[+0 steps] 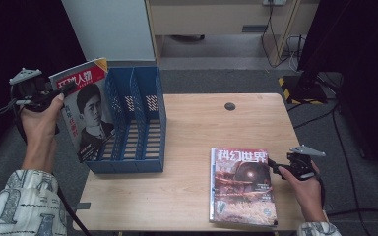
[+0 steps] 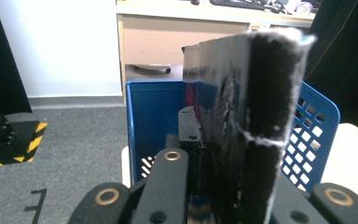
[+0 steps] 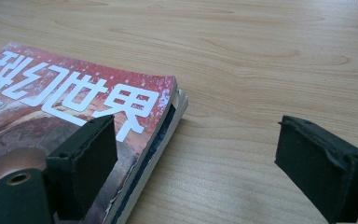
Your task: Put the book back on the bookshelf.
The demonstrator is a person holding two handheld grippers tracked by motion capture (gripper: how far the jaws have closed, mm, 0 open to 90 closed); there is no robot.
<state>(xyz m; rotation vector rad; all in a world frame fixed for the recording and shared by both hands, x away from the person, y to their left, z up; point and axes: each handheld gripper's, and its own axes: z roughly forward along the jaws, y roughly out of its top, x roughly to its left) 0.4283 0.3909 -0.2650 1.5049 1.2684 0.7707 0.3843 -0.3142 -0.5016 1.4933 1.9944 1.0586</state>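
Left gripper (image 1: 64, 91) clamped on portrait magazine (image 1: 86, 110) at blue file rack's (image 1: 142, 98) left slot — thin, floppy, grip near spine. Right gripper (image 3: 196, 163) wide open, holding nothing — straddling red magazine's (image 3: 65, 121) edge, right of rack.

light: dim, even | shadows: soft | near foreground: blurred

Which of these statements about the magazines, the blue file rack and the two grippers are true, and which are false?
1. The left gripper holds the portrait magazine upright at the blue file rack. True.
2. The right gripper is clamped on the red magazine. False: its jaws are open at the magazine's edge.
3. The red magazine lies flat on the table. True.
4. The rack already holds several magazines. False: its slots look empty.
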